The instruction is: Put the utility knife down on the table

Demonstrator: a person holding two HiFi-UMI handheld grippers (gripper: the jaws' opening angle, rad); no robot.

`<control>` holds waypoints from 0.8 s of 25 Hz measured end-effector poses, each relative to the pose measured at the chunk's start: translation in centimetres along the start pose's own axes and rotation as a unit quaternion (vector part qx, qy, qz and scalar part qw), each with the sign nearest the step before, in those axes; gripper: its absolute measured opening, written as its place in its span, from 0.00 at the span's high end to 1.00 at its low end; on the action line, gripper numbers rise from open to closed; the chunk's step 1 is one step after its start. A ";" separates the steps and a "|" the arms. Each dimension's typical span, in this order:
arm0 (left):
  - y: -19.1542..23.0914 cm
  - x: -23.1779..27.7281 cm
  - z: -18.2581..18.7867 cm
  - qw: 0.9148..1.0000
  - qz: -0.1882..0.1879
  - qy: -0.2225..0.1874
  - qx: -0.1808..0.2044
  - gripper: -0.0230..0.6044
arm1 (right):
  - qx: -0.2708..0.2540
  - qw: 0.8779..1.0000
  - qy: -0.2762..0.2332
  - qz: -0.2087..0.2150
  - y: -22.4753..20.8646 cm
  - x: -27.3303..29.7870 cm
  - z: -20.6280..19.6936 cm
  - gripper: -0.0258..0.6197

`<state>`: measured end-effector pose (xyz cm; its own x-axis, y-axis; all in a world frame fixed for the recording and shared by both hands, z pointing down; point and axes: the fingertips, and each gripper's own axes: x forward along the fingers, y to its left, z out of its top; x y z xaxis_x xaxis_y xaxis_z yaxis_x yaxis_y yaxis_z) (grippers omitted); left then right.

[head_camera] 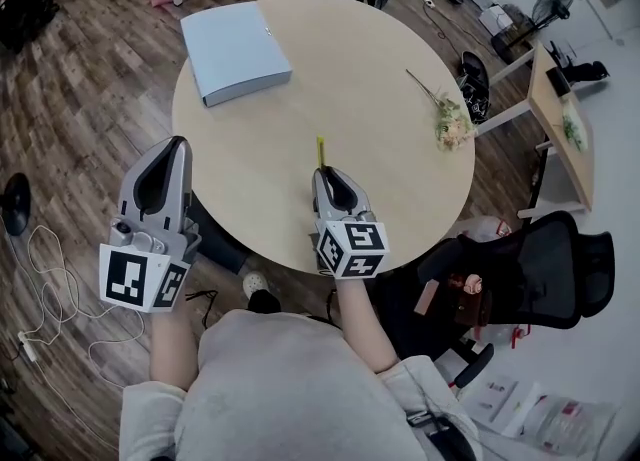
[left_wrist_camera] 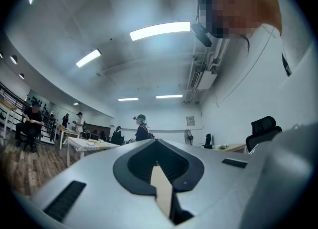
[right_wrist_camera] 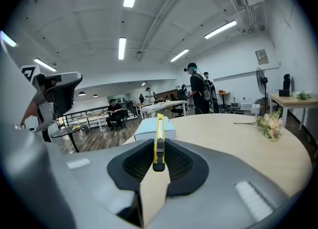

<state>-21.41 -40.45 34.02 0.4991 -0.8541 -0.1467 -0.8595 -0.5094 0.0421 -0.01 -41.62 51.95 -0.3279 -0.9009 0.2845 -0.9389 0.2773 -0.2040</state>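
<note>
A slim yellow utility knife (head_camera: 321,150) (right_wrist_camera: 159,138) sticks forward out of my right gripper (head_camera: 326,175) (right_wrist_camera: 158,146), which is shut on its rear end. The gripper hovers over the near part of the round wooden table (head_camera: 380,129), knife pointing toward the table's middle. My left gripper (head_camera: 170,157) (left_wrist_camera: 156,161) is held off the table's left edge above the floor, tilted up toward the ceiling, jaws shut with nothing between them.
A light blue binder (head_camera: 235,49) (right_wrist_camera: 151,126) lies at the table's far left. A flower sprig (head_camera: 447,117) (right_wrist_camera: 266,123) rests near the right edge. A black office chair (head_camera: 530,269) stands right of the person; cables (head_camera: 40,289) trail on the wooden floor at left.
</note>
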 end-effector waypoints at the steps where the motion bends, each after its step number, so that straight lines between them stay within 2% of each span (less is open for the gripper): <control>1: 0.1 -0.1 0.0 1.000 0.000 0.000 0.000 0.95 | 0.001 1.000 0.008 -0.001 -0.1 0.2 -0.6 0.84; 20: 0.9 -0.4 -0.8 1.000 0.015 0.012 -0.004 0.95 | -0.002 0.988 0.154 -0.024 -2.6 1.8 -11.7 0.84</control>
<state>-22.29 -40.68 34.93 0.4755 -0.8713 -0.1214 -0.8733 -0.4841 0.0543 0.58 -40.00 63.95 -0.2982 -0.7686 0.5659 -0.9545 0.2386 -0.1790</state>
